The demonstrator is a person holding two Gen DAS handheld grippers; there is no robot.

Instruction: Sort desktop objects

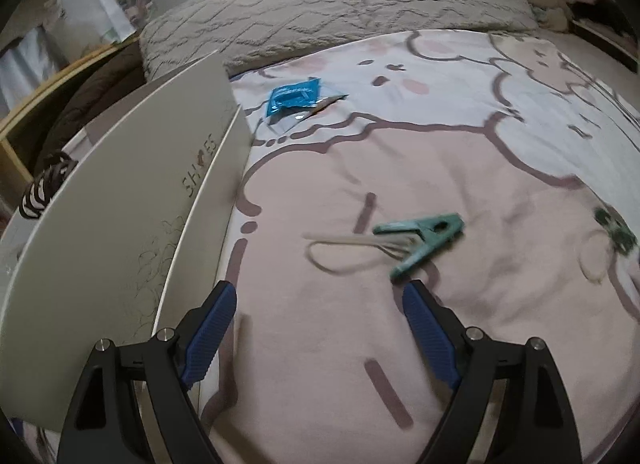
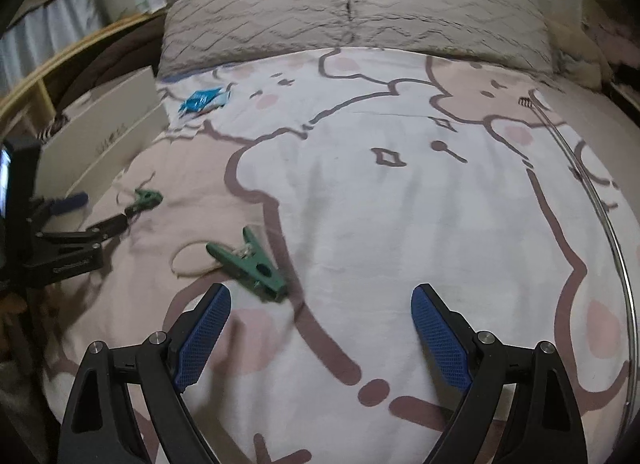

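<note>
Green plastic marks the two things nearest to hand: one clothes peg (image 1: 420, 242) lies just ahead of the left hand-held gripper (image 1: 318, 296), a pale loop of string (image 1: 340, 256) trailing from its nose across the pink bedspread (image 1: 320, 364). The second peg (image 2: 250, 266), also tied to a loop, lies on its side just beyond the left finger of the right hand-held gripper (image 2: 322, 296). Both grippers hover over the bed with jaws spread wide and nothing between the blue pads (image 1: 208, 336), which suits an approach rather than a carry.

Farther off, near the grey quilted pillow (image 1: 340, 15), a blue sachet (image 1: 294, 97) rests on a clear wrapper. Along the left edge of the bed stands a white shoe box (image 1: 132, 191), its lid tilted up; it is probably the place the sorted things are meant to go, which would explain why the left gripper works beside it. At the right edge of the left view a dark green shape (image 1: 616, 229) is too blurred to name, though it is likely the second peg.

Sorting looks barely begun: all three items lie loose on the bedspread, well apart from one another. The string may drag or snag when a peg is lifted, so a grip on the peg's body seems safer.
</note>
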